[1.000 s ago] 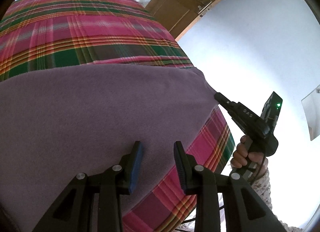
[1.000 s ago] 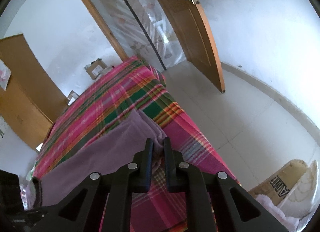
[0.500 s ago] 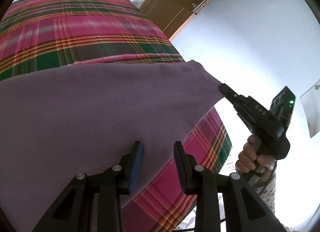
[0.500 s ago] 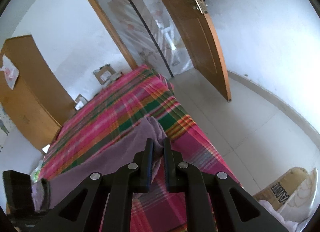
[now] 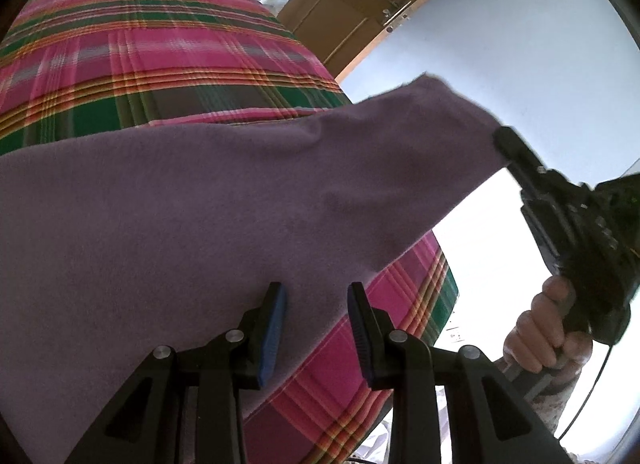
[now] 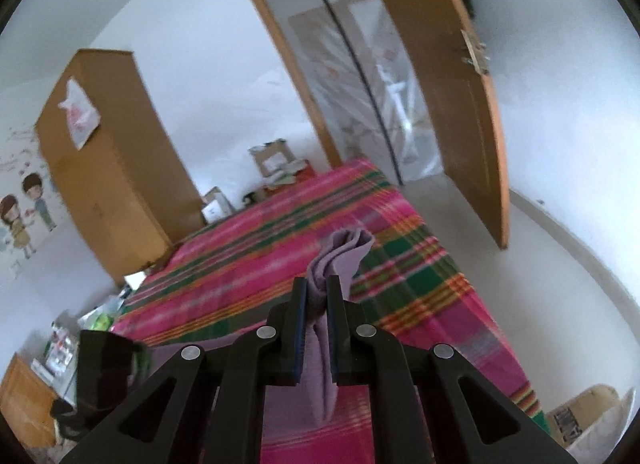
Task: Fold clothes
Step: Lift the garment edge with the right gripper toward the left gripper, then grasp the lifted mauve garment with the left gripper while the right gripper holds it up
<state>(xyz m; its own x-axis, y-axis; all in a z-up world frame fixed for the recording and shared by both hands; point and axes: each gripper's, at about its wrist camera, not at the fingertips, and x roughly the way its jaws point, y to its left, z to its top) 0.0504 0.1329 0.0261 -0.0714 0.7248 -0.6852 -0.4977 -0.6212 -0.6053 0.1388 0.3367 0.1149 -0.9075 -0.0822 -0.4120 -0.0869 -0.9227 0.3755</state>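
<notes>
A mauve garment (image 5: 208, 200) lies spread over the plaid bedspread (image 5: 160, 56). My left gripper (image 5: 316, 296) hovers open just above the garment's near edge, nothing between its fingers. The right gripper (image 5: 504, 144), held by a hand (image 5: 540, 336), lifts the garment's right corner off the bed. In the right wrist view my right gripper (image 6: 318, 288) is shut on that bunched corner of the garment (image 6: 340, 252), which sticks up past the fingertips and hangs down below them. The left gripper's dark body (image 6: 104, 360) shows at lower left.
The bedspread (image 6: 400, 264) covers a bed with open floor (image 6: 540, 256) to its right. A wooden door (image 6: 452, 96) stands open by the doorway. A wardrobe (image 6: 104, 160) and boxes (image 6: 276, 160) sit beyond the bed. A cardboard box (image 6: 576, 420) lies at lower right.
The right gripper has risen with the garment's corner, pulling that side up off the bedspread. The left gripper has stayed open over the near edge.
</notes>
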